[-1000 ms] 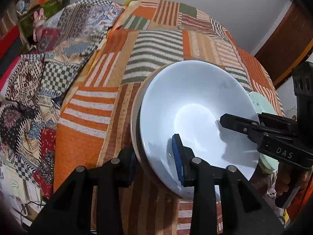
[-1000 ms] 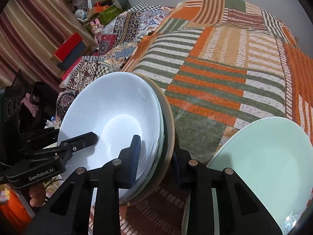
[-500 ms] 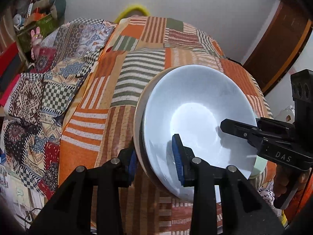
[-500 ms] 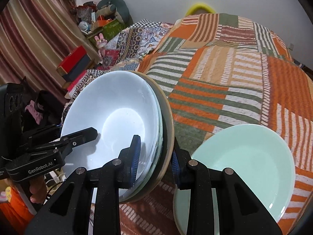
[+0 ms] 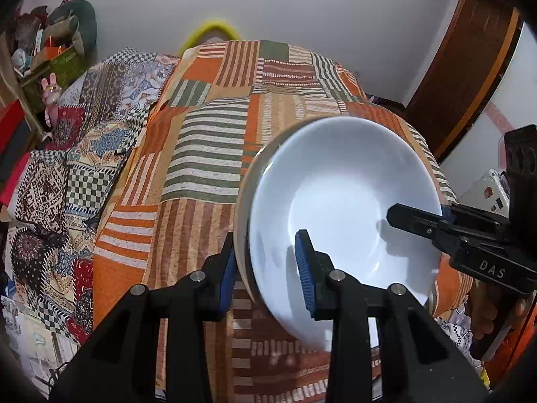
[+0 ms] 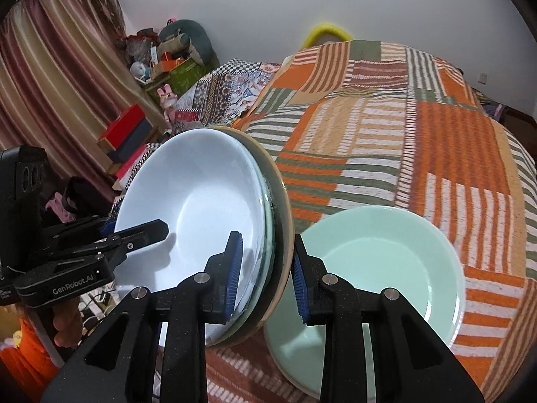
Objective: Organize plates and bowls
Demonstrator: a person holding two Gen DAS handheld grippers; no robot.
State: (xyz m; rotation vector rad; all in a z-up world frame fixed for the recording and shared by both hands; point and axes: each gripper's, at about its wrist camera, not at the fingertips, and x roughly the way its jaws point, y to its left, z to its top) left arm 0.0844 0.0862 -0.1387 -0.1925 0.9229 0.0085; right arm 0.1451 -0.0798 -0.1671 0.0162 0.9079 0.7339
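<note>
A stack of dishes hangs tilted above the bed: a white bowl (image 5: 335, 201) on top, a clear glass plate under it and a tan plate (image 5: 242, 201) at the bottom. My left gripper (image 5: 266, 268) is shut on the stack's near rim, one pad inside the bowl and one under the tan plate. My right gripper (image 6: 266, 273) is shut on the opposite rim of the same white bowl (image 6: 194, 201) and tan plate (image 6: 283, 208). Each view shows the other gripper's finger (image 5: 412, 221) (image 6: 144, 231) lying over the bowl's edge. A mint green plate (image 6: 386, 268) lies on the quilt below the right gripper.
The bed carries an orange, green and cream patchwork quilt (image 5: 201, 154) with a second patterned blanket (image 5: 100, 141) on its left. Boxes, toys and bags (image 6: 161, 63) crowd the floor by the curtain. A wooden door frame (image 5: 470, 77) stands on the right.
Both grippers have risen and drawn back with the stack still held. More of the bed and the wall shows, and the mint plate has slipped out of the left wrist view.
</note>
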